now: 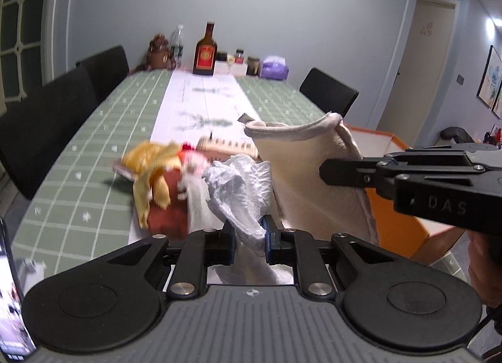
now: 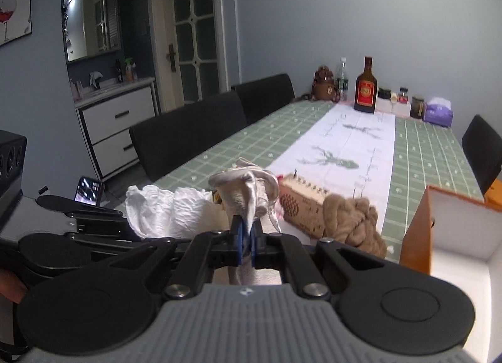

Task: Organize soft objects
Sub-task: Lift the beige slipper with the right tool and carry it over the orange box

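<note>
The left hand-held gripper (image 1: 249,239) pinches a crumpled white cloth (image 1: 241,187); the right hand-held gripper (image 2: 246,242) is clamped tight on a cream cloth (image 2: 248,193). Both cloths hang above the near surface (image 2: 219,156), left of the orange box (image 2: 439,225). Best keep both grips firm and carry each cloth clear over the box's rim before letting go.

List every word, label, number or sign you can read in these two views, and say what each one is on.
"DAS": raised letters on the side of the right hand-held gripper, seen in the left wrist view.
Red label on the brown bottle: too blurred to read.
Labels on the small jars and the clear water bottle: too small to read.
Purple tissue pack: print not legible.
Phone screen: too small to read.
</note>
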`<state>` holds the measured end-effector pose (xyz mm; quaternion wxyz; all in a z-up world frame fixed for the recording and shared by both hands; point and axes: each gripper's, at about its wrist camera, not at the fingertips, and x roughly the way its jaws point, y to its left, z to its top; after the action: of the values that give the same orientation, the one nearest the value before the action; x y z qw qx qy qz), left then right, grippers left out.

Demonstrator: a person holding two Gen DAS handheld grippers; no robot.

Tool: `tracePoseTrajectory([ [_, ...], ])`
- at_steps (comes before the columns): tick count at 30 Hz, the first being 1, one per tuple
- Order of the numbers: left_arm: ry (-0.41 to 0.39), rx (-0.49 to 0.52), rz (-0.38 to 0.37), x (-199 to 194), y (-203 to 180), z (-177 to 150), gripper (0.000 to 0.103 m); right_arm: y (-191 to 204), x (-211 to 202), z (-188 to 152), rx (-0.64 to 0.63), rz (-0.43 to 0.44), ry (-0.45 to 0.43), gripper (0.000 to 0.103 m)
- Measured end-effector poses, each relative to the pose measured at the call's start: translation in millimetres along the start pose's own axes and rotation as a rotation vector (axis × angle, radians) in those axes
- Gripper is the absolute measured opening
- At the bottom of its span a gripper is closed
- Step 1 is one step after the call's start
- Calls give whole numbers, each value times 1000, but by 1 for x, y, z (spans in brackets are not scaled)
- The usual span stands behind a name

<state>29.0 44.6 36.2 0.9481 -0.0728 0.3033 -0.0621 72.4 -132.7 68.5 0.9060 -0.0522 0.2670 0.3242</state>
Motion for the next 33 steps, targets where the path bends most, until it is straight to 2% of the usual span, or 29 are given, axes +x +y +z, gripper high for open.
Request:
tracePoseTrajectory([
  [8,-58,58,-3,-1,-14,37,19,-18,-21,29,-62,-64,-71,2],
  [11,-92,67,-28,5,-27,52,19,-30,-25,36,-85,-119,-85,2],
  [15,-106,48,-127,18,-50,67,18,-55,-35,45,-82,-211,-89,2],
  [21,-102,94,-299,37,-99,86,19,-97,-61,46,-46,-367,-55,2],
  [23,-66,94,-356,53,-114,92,19,-111,-65,39,-32,-403,-18,2],
  [26,41,123,-413,85,-134,91,19,-134,-65,26,11,-434,59,2],
  [33,286,172,-430,151,-163,68,19,-173,-44,-19,114,-419,289,2],
])
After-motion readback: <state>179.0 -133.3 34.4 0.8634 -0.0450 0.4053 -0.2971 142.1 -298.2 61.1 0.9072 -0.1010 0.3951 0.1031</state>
